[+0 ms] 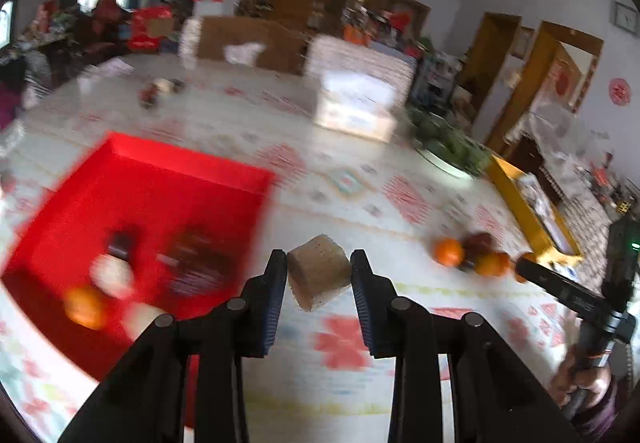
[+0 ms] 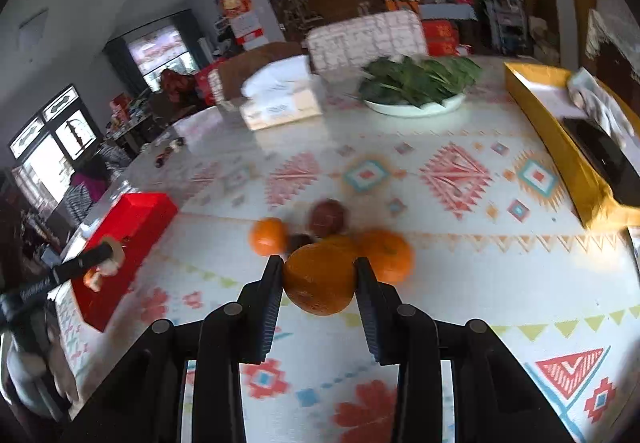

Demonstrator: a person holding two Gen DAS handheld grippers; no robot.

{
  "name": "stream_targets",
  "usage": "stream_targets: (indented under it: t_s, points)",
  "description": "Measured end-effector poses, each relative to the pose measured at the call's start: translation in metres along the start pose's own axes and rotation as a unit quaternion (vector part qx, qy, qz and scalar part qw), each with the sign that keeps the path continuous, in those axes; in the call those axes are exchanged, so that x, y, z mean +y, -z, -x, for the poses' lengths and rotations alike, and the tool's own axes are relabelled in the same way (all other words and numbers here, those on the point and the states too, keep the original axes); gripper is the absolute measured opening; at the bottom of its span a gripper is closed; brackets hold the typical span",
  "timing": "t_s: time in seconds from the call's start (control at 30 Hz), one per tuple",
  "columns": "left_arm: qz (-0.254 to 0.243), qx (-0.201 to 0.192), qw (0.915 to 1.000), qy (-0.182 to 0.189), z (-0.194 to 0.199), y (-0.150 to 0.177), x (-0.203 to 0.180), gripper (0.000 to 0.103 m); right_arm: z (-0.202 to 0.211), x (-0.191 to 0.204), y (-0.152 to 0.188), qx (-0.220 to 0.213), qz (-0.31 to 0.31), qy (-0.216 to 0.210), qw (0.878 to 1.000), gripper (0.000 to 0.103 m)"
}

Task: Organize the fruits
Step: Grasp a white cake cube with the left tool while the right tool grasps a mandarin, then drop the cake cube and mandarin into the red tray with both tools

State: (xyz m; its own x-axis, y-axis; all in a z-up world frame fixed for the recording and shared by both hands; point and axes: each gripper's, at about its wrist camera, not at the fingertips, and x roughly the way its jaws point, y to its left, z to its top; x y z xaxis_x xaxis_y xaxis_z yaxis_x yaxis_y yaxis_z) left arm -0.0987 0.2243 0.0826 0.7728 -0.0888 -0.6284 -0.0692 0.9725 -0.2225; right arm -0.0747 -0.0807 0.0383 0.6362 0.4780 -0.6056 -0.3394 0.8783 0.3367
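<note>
Our left claw [image 1: 319,275] pinches a pale tan chunk [image 1: 318,272], carried above the surface [image 1: 360,179] just beside the red tray [image 1: 192,163]. Our right claw [image 2: 319,277] pinches an orange [image 2: 320,279], lifted over the remaining pile [image 2: 332,235] of oranges and dark fruit. We judge the sorting partly done: a few pieces already lie in the tray, two are in hand, and several still wait on the surface.

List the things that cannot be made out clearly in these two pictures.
- Left wrist view: contents of the red tray, smeared by motion blur.
- Left wrist view: fruits near the right gripper, blurred and partly hidden by it.
- Right wrist view: small dark fruit, mostly hidden behind the held orange.
</note>
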Motion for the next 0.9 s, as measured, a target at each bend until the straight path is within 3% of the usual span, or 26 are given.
stream_targets:
  t_s: [0.17,0.43,0.63,0.9]
  points:
    - [0.023,-0.018,0.9980,-0.056,0.011,-0.023,0.062,0.032,-0.011,0.060,-0.019,0.016,0.038,-0.051,0.998,0.039]
    - [0.079,0.013,0.9931,-0.086,-0.019,-0.043,0.140,0.032,-0.077,0.186,-0.033,0.082,0.107,-0.141,0.981,0.039]
    - [0.097,0.033,0.9900,-0.097,-0.040,-0.046,0.169,0.032,-0.142,0.267,-0.025,0.123,0.174,-0.142,0.967,0.039]
    - [0.116,0.021,0.9902,-0.075,-0.033,-0.039,0.180,0.035,-0.184,0.296,-0.019,0.132,0.203,-0.107,0.964,0.040]
